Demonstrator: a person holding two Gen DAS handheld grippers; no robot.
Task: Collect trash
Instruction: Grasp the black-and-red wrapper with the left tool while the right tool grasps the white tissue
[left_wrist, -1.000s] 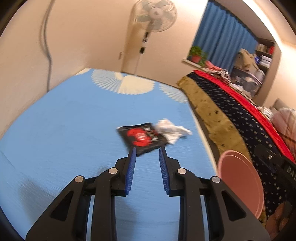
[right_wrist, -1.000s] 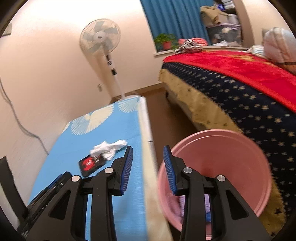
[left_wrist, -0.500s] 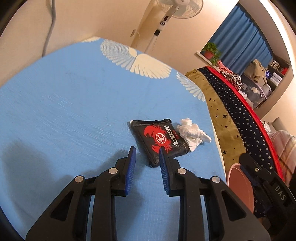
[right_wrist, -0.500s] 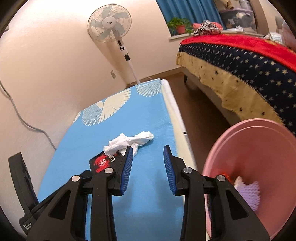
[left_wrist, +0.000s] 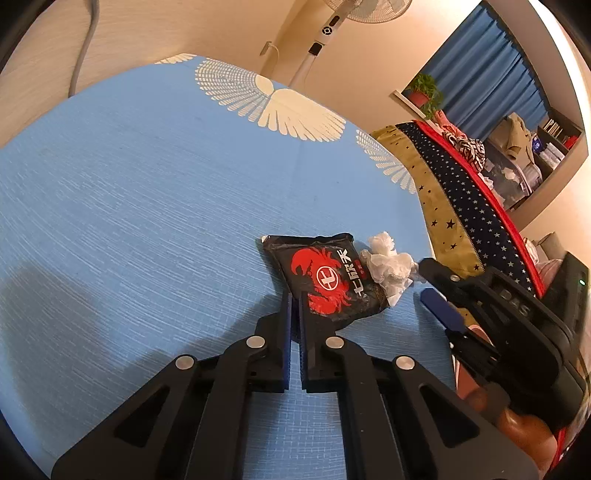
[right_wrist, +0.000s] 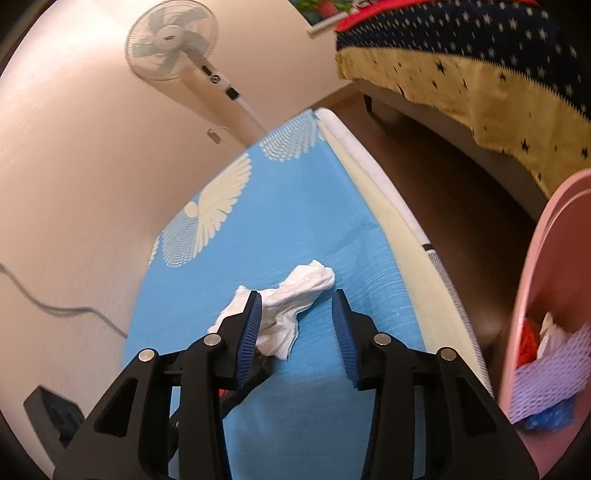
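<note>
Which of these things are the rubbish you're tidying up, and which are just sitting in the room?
For the job: black crab wrapper, crumpled white tissue, pink bin, left hand-held gripper shut on the wrapper's corner, right hand-held gripper opening.

Just there: fan, potted plant, bed, blue curtain.

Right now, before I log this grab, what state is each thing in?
Left gripper: shut on the black wrapper's near corner.
Black wrapper: flat on the blue mat.
Right gripper: opening, astride the tissue, not gripping.
White tissue: crumpled, lying on the mat.
Pink bin: open, trash inside.
</note>
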